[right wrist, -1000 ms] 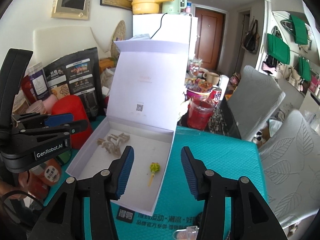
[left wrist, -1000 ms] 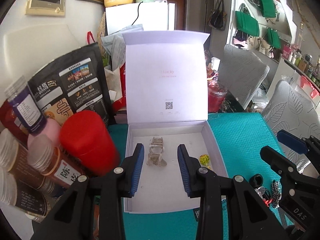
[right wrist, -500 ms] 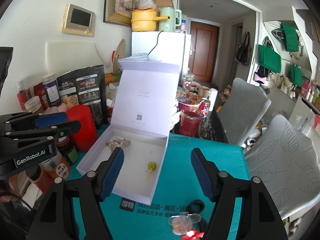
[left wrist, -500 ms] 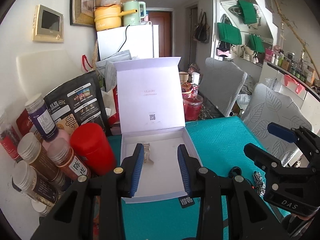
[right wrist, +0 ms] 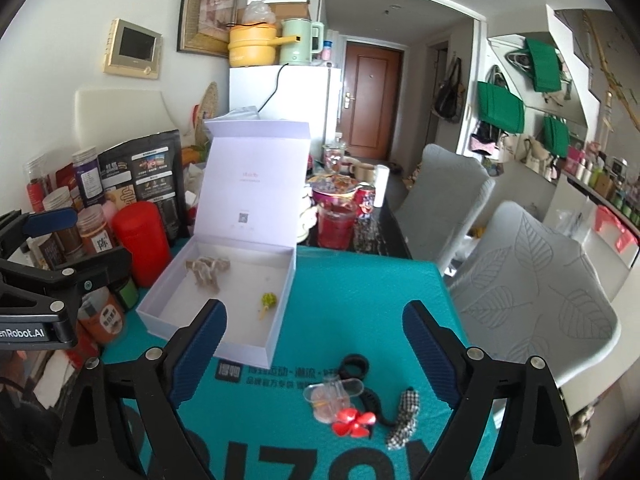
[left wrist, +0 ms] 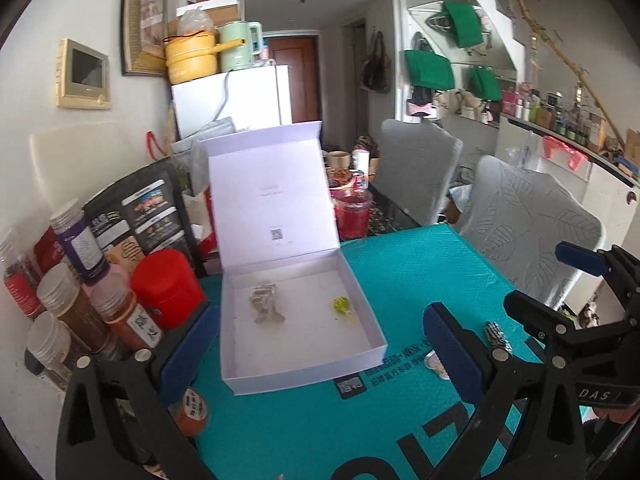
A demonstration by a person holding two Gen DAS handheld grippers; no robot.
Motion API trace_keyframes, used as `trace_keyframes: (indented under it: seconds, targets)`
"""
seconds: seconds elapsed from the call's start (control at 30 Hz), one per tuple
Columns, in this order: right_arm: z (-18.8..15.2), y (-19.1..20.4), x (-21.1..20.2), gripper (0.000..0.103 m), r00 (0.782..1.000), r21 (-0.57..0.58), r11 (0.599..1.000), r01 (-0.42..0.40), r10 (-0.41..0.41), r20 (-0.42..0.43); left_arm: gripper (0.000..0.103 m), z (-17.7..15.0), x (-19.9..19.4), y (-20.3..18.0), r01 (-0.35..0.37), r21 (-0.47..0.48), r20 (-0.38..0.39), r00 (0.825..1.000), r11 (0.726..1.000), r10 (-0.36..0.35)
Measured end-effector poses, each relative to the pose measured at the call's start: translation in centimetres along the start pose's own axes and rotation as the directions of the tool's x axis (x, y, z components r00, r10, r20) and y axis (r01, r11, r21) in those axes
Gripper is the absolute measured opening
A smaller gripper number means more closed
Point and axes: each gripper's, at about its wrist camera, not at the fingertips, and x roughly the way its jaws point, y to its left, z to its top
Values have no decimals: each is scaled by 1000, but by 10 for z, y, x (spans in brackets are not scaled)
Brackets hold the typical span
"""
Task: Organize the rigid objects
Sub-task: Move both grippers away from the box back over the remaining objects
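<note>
The white box sits open on the teal mat, its lid standing upright at the far edge. Inside the box, toward its far left, lies a beige hair claw; a small yellow-green clip lies near the box's right wall, apart from the claw. Outside the box, off its near right corner on the mat, a cluster of hair things rests: a black ring, a clear clip, a red flower clip and a checkered scrunchie, all close together. Left of the box stand a red canister and several spice jars, with a black pouch behind them. The left gripper hangs over the box's near edge, its jaws opening and wide apart, gripping nothing. The right gripper hovers over the mat right of the box, jaws also opening, with the hair things lying below between the fingers but untouched.
</note>
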Motion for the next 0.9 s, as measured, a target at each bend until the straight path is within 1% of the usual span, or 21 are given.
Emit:
trace_keyframes:
  seconds: [0.17,0.4,0.57,0.9]
  targets:
    - [-13,-7,-12,93,1000,14,1000,26,-26,-1,103,-12,0,-20,58,34,-11,998,998,-58]
    - [-34,-20,-26,93,999,59,997,50,-50,-7,103,-22,-8,-40,108,49,-1,994,993,-108]
    - [-50,-34,-36,93,997,96,993,73,-72,-18,103,-30,-12,-56,126,87,8,992,988,-127]
    - [-84,-57,-44,93,991,155,980,124,-117,-58,103,-50,7,-85,201,126,-65,979,972,-194]
